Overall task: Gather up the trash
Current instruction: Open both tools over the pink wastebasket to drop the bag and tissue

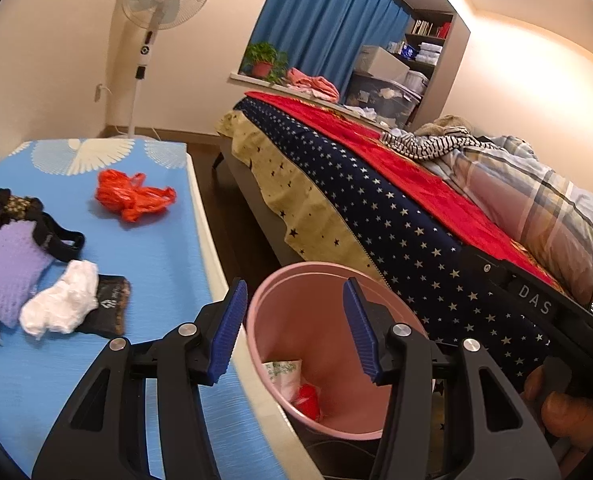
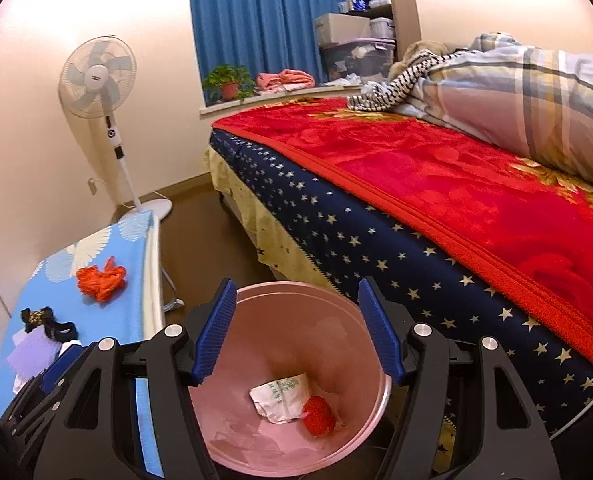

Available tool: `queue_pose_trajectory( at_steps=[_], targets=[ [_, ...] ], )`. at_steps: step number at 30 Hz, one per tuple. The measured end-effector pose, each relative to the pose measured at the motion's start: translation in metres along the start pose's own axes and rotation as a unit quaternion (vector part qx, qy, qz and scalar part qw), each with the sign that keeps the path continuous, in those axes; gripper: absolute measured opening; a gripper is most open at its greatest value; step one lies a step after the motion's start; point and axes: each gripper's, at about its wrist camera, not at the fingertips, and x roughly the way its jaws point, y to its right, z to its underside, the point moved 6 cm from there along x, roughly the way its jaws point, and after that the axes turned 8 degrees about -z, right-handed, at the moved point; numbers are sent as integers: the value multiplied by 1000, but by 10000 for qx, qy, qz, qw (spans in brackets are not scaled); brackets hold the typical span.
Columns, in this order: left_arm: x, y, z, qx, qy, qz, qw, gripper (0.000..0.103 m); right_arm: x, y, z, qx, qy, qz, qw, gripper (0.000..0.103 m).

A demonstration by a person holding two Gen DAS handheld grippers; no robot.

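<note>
A round pink plastic waste bin [image 2: 296, 380] stands on the dark floor between the blue-covered table [image 1: 160, 240] on the left and the bed with a star-patterned navy sheet [image 2: 376, 248] on the right. Inside it lie a white printed wrapper [image 2: 282, 398] and a small red crumpled scrap [image 2: 318, 416] touching it; pale scraps nearer the rim are hard to make out. The right gripper [image 2: 296, 332] hangs over the bin, jaws spread with nothing between them. The left gripper [image 1: 292, 332] hovers at the table's edge beside the bin, jaws likewise apart and empty. On the table rest a crumpled orange plastic bag [image 1: 130, 196], a white crumpled tissue [image 1: 62, 304] over a half-hidden dark packet [image 1: 110, 308], and purple knitted cloth [image 1: 4, 268], cut off at the left.
</note>
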Motion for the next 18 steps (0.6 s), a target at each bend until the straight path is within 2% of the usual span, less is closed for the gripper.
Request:
queue_pose_trajectory(
  at_steps=[8,18],
  targets=[
    [-21,-18,-4,4,143,-188,9997,40,-15,-28,1,-145,147,-398,9990,59],
    [-38,-49,-10,-145,289,-548,9980,29,-19,-59,7,-219,126,-914,9955,43]
  ],
)
